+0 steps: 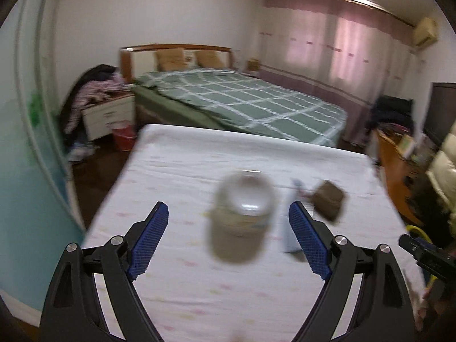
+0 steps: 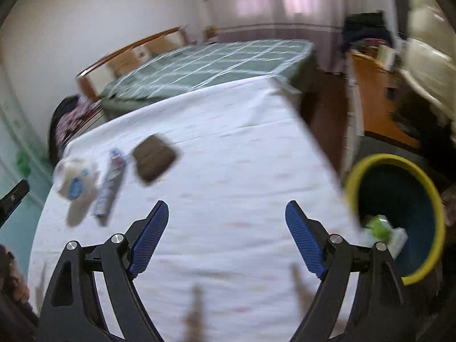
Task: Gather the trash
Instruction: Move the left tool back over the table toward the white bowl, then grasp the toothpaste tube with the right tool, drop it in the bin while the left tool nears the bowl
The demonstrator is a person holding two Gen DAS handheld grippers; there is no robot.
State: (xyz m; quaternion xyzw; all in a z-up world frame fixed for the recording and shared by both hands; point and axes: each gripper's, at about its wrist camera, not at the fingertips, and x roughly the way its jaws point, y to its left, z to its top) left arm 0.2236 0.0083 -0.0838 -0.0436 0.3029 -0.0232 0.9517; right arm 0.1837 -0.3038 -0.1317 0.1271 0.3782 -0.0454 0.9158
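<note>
A clear plastic bottle (image 1: 242,208) lies on the white-clothed table (image 1: 176,171), blurred, just ahead of my open left gripper (image 1: 228,213). Beside it to the right lie a white-blue wrapper (image 1: 290,228) and a brown flat wallet-like item (image 1: 330,199). In the right wrist view the bottle (image 2: 75,179), wrapper (image 2: 111,182) and brown item (image 2: 154,162) sit at the table's left. My right gripper (image 2: 226,213) is open and empty above the table (image 2: 242,156). A yellow-rimmed bin (image 2: 427,188) with green and white trash (image 2: 382,228) stands off the table's right edge.
A bed with a green checked cover (image 1: 242,99) stands behind the table. A nightstand with clothes (image 1: 105,105) and a red bin (image 1: 124,136) are at the back left. A wooden desk (image 1: 393,165) is on the right.
</note>
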